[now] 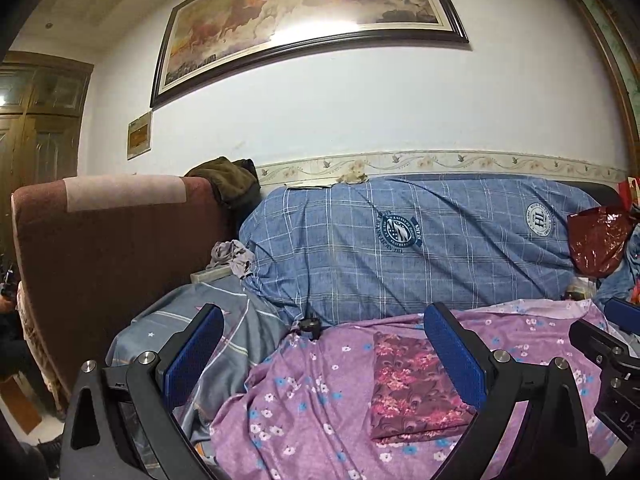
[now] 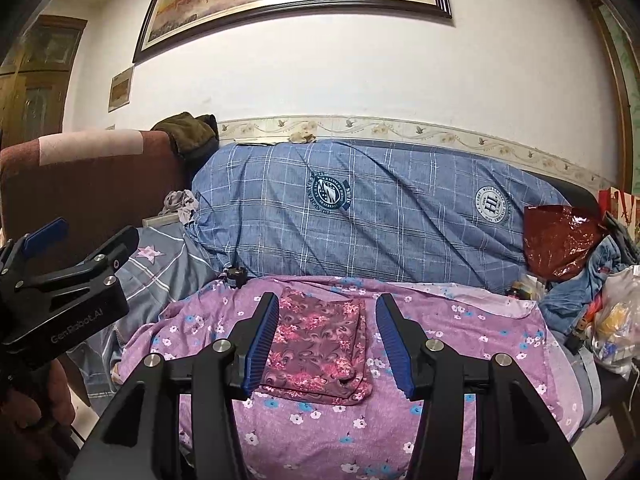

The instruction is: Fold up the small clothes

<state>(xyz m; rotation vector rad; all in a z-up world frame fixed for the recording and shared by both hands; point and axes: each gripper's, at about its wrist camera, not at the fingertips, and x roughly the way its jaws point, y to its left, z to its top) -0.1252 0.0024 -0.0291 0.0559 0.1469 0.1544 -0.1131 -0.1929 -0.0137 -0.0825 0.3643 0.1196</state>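
A small maroon floral garment lies folded into a flat rectangle on the purple flowered sheet. My right gripper hovers just in front of it, open, its blue pads apart with the cloth lying untouched below the gap. In the left wrist view the same garment sits right of centre, partly behind the right finger. My left gripper is open wide and holds nothing. The right wrist view shows the left gripper raised at the left edge. The right gripper's body shows at the right edge.
A large blue plaid bundle lies along the wall behind the sheet. A red plastic bag and loose clutter crowd the right side. A brown padded end panel and grey striped bedding are at left. A small black object rests at the sheet's far edge.
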